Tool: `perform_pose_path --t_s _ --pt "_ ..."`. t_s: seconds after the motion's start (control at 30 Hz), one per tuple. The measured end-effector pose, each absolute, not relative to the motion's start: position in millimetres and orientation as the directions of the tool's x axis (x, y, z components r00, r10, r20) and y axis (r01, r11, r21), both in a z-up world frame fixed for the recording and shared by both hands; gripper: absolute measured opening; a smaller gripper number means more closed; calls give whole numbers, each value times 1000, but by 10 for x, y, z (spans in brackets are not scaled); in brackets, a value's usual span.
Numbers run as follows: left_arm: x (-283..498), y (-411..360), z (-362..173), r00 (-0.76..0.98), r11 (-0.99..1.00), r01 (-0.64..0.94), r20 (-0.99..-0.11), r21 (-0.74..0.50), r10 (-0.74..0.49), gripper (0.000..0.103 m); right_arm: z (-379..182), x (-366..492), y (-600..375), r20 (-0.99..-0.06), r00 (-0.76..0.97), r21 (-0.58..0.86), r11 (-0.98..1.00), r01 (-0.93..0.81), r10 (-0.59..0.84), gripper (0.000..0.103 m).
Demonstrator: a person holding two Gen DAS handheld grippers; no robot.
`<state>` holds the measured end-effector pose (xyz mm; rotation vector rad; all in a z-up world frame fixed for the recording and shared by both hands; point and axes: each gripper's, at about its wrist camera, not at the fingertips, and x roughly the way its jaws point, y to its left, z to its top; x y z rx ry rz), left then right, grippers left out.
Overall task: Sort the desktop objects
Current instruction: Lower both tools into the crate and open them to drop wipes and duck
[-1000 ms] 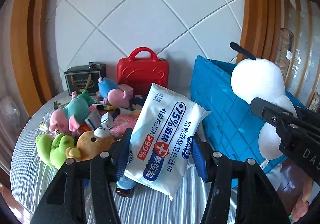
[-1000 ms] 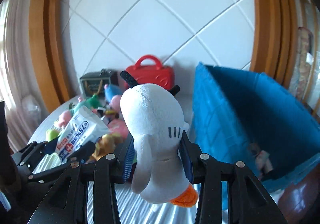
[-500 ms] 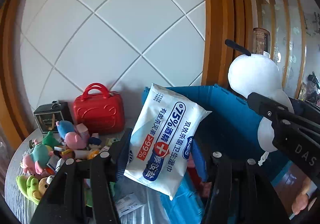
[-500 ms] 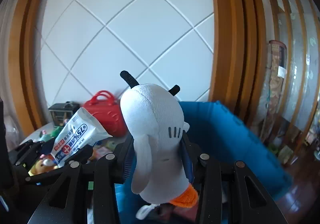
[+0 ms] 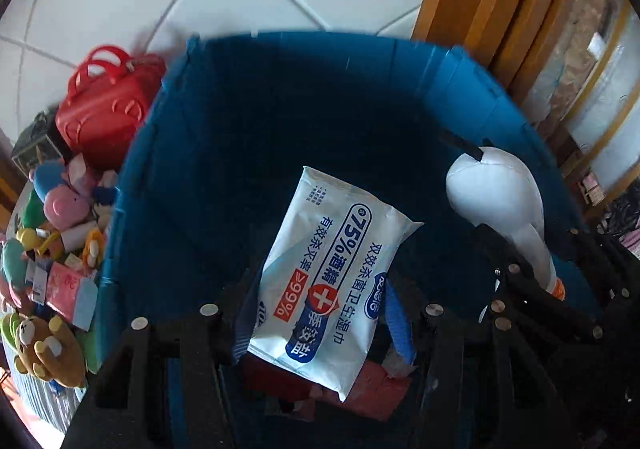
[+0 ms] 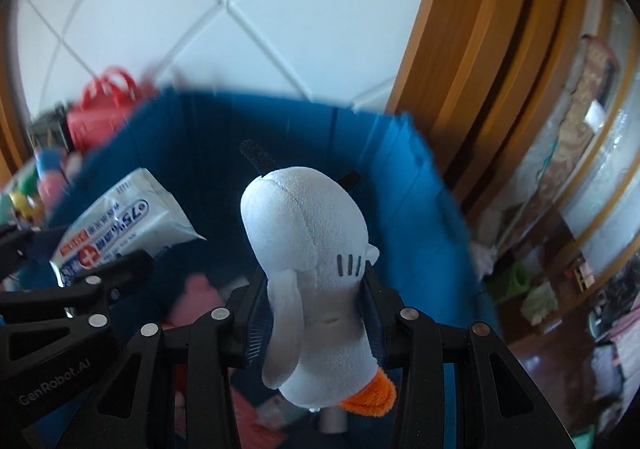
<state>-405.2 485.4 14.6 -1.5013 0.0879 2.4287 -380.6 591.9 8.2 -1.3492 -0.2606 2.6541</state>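
A: What can you read on the wipes pack (image 5: pixel 328 281)?

B: Large "75%" in a dark blue oval, "≥99%" on a red strip, a red badge with a white cross, and rows of Chinese characters. It is a soft, glossy white pouch with crimped ends. The left gripper (image 5: pixel 320 323) has it clamped between two blue ribbed pads, held above the open bin (image 5: pixel 168 177).

A: And the bin itself?

B: Deep blue, with ribbed, panelled walls. Pink and red packets lie at its bottom, too blurred to read.

A: What does the other hand carry?

B: The right gripper (image 6: pixel 316 313) is clenched on a plush goose (image 6: pixel 316 273): fuzzy white fabric, an orange beak end hanging down, three dark stitched lines on its side, thin black strips sticking up at the top. It also hangs over the bin. The left gripper's black arm in that view is printed "GenRobot.AI".

A: Anything beside the bin?

B: On its left, a glossy red case (image 5: pixel 104 105) with a loop handle, a brown plush bear (image 5: pixel 44 353), and a heap of pink, blue and green soft toys (image 5: pixel 60 209) on a striped cloth.
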Motion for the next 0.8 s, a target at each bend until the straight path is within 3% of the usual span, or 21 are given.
perform_pose_path --t_s 0.13,0.27,0.57,0.67,0.77,0.8 --pt "-4218 4911 -490 -182 -961 -249 -969 -122 170 54 -703 -4138 6103 -910 -368 -202 -979 -16 193 41" --pt "-4232 4926 -732 -52 -954 -248 -980 -172 190 54 -1227 -4172 6141 -954 -186 -245 -969 33 235 41" --pt "-4129 5027 -755 -54 -945 -295 -985 -139 162 59 -1297 -4159 6155 -952 -154 -274 -961 33 266 43" --pt "-4153 5058 -713 -85 -945 -307 -985 -115 148 67 -1273 -4151 6135 -952 -160 -271 -962 34 262 45" --pt "-4146 5073 -673 -105 -945 -309 -984 -105 144 73 -1223 -4152 6145 -950 -177 -267 -963 23 259 51" --pt "-4155 5058 -688 -107 -946 -307 -984 -102 141 73 -1204 -4154 6144 -949 -183 -266 -964 21 258 58"
